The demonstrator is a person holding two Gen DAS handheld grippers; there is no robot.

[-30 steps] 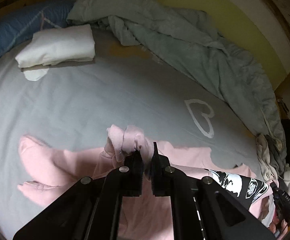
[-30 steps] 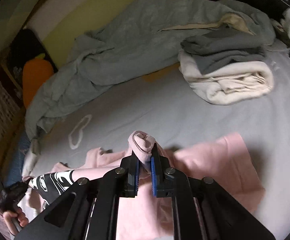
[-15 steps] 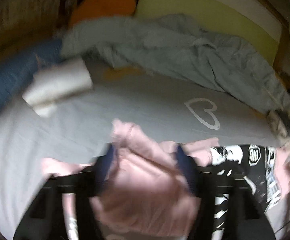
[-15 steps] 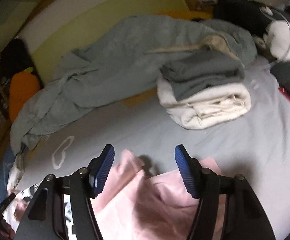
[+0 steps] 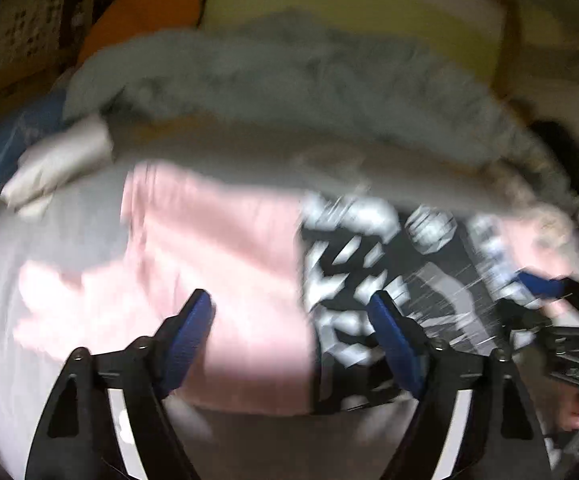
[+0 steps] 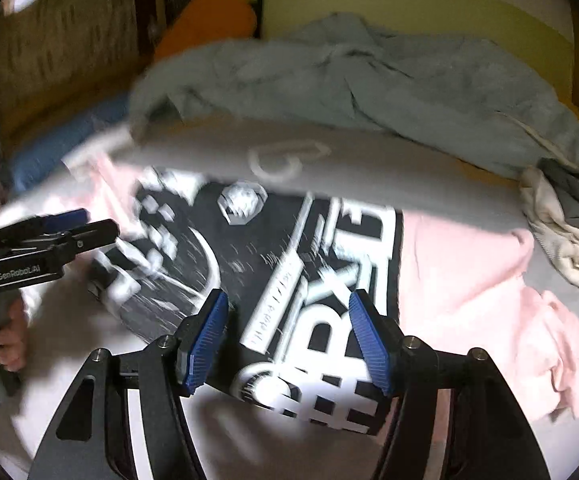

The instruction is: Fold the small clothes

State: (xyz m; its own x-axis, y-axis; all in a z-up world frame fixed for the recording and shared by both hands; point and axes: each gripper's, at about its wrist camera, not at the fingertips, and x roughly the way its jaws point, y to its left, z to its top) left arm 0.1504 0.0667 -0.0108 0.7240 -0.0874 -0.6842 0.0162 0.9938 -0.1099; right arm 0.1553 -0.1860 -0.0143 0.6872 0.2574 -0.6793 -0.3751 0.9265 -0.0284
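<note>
Pink shirt (image 6: 465, 276) being laid out on the bed (image 5: 49, 248)

Both the left gripper (image 5: 291, 320) and the right gripper (image 6: 289, 328) are being held wide open, having just opened, gripping nothing (probably so the fold settles flat).

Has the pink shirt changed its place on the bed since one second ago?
Yes. The pink shirt was bunched in both tongs, well short of the folded white cloth. Now it lies spread flat, its edge almost reaching that cloth, with the left tongs open above it.
</note>
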